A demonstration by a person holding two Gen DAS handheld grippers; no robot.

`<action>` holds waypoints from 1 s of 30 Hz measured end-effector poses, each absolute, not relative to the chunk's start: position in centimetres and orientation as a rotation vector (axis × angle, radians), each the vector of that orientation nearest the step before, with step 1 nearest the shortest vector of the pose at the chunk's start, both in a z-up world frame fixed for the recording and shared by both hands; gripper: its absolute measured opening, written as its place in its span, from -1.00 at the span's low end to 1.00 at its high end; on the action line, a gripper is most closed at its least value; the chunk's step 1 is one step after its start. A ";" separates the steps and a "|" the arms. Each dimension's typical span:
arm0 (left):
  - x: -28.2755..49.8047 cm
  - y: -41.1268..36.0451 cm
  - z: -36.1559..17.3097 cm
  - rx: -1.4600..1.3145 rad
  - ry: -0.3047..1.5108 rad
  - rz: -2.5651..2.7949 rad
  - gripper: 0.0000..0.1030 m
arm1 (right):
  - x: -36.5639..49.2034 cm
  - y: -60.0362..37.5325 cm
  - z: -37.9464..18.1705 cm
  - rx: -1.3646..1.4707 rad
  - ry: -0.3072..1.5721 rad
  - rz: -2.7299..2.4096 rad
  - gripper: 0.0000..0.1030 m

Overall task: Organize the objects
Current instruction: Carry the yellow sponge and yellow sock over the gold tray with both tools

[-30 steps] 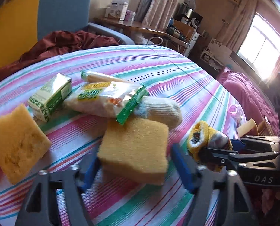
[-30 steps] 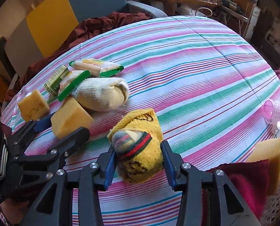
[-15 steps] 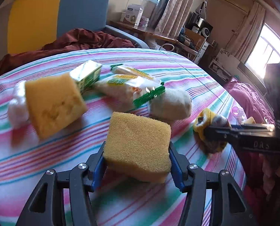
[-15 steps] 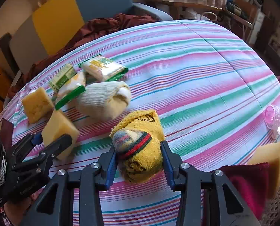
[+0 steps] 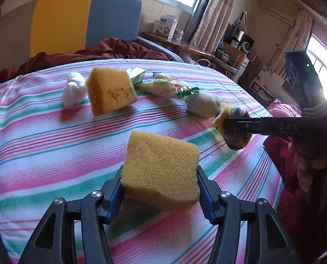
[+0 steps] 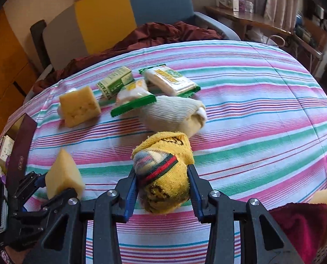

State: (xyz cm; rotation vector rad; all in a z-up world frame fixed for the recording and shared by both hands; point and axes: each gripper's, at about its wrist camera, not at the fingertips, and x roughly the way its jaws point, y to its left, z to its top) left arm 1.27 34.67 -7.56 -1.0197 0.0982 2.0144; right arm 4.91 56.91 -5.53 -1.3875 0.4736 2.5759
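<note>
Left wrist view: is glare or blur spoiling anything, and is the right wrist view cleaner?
Left wrist view: the windows blow out at top and right edge; the held yellow foam sponge is sharp and casts a shadow. Right wrist view: no glare; the rolled yellow patterned sock reads clearly; fisheye bends the striped cloth.

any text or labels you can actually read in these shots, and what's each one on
"DAS" – on the side of the right claw, left wrist view; the letters may run on out of sight.
Green carton: print too small to read.
Two green-edged snack packets: yellow labels too blurred to read.
Yellow sock held by the right claw: dark woven marks, not legible.
White box on the desk: unreadable.
</note>
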 end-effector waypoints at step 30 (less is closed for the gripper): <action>3.1 16.9 0.1 -0.845 -0.093 2.312 0.14 | 4.3 51.8 -4.2 -1.360 0.167 2.789 -0.19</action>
